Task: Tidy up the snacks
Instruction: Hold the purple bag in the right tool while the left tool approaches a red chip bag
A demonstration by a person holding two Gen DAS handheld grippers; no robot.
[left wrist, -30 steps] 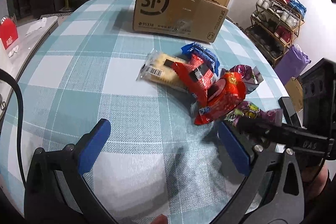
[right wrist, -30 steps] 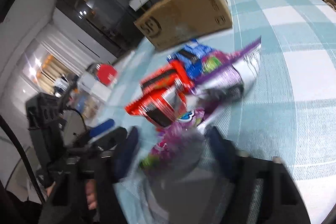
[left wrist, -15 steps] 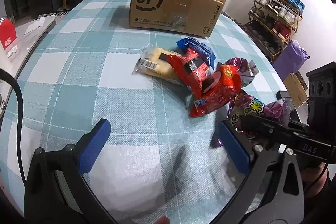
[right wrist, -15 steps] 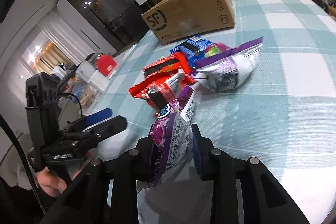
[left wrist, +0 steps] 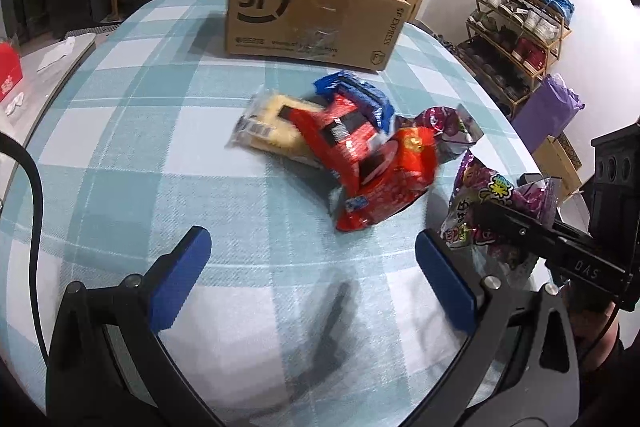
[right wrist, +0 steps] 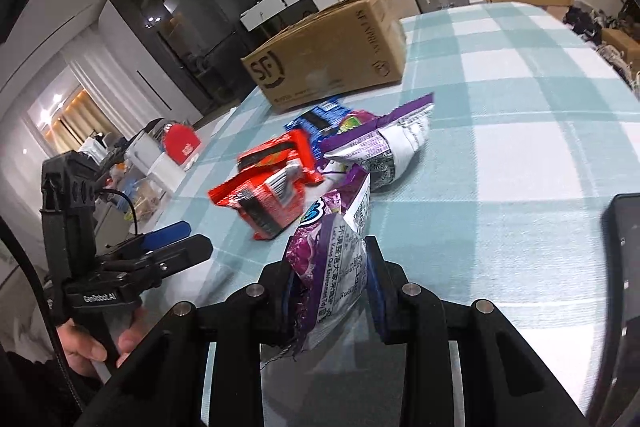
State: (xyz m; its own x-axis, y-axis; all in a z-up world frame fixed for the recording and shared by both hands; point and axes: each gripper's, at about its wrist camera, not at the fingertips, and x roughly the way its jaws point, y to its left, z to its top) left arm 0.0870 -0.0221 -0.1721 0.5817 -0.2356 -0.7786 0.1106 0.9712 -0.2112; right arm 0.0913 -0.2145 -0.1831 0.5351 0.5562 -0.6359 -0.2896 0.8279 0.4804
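Observation:
My right gripper [right wrist: 330, 287] is shut on a purple candy bag [right wrist: 332, 259] and holds it above the table; the bag also shows at the right of the left wrist view [left wrist: 492, 211]. A pile of snacks lies mid-table: two red packs [left wrist: 376, 167], a blue pack [left wrist: 360, 95], a yellow cracker pack [left wrist: 272, 123] and a purple-and-silver bag [left wrist: 448, 123]. The open SF cardboard box [left wrist: 312, 19] stands behind them. My left gripper [left wrist: 316, 271] is open and empty, hovering near the front of the table.
The round table has a teal checked cloth [left wrist: 140, 99]. A dark phone-like slab [right wrist: 624, 267] lies at the table's right edge. A shoe rack [left wrist: 520, 27] and purple bag [left wrist: 548, 111] stand beyond the table on the right.
My right gripper closed on the purple candy bag and lifted it off the pile toward the near right. The left gripper drew slightly closer to the snacks, still open.

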